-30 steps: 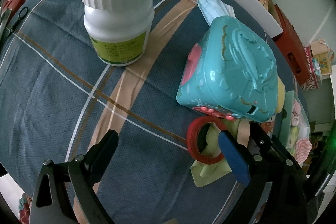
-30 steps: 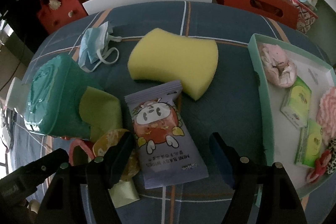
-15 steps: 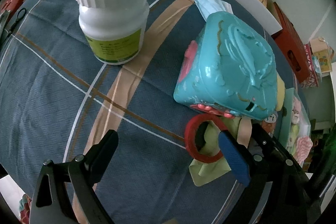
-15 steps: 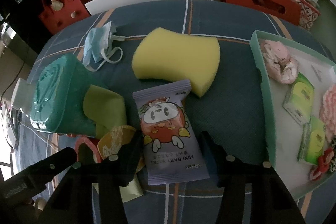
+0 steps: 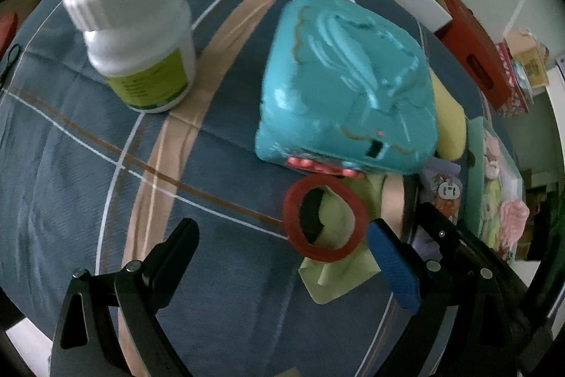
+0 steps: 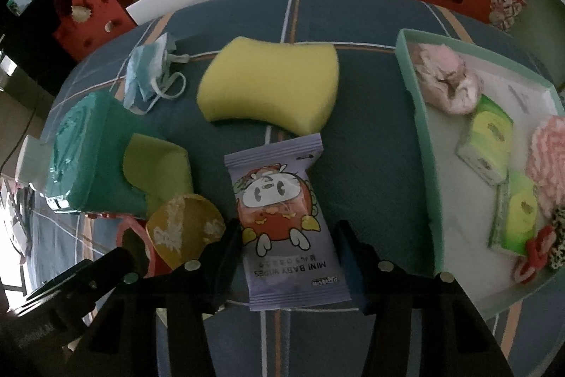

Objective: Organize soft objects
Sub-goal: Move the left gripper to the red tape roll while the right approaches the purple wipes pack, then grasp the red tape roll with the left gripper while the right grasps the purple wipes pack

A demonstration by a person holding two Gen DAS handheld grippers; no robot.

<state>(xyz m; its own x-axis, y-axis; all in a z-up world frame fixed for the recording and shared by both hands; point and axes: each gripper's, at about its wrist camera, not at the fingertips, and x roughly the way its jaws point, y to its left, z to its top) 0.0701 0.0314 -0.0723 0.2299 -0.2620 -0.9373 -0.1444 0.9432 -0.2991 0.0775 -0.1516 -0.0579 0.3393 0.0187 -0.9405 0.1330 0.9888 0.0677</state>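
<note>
Covering the whole surface is a blue plaid cloth [image 6: 367, 143], with a mint tray [image 6: 420, 115] at the right edge already holding plush bits and small packets. Next down in bulk, a yellow sponge [image 6: 272, 83] lies mid-cloth, squashy and feather-light by the look of it. Just in front lies the baby wipes pack [image 6: 282, 218], limp and slick-skinned; I'd judge a pinch across its lower sides safest. The right gripper [image 6: 287, 246] has just been closing and now pinches that pack by both edges. The left gripper [image 5: 282, 246] hangs spread and empty beside a red ring [image 5: 325, 218].
</note>
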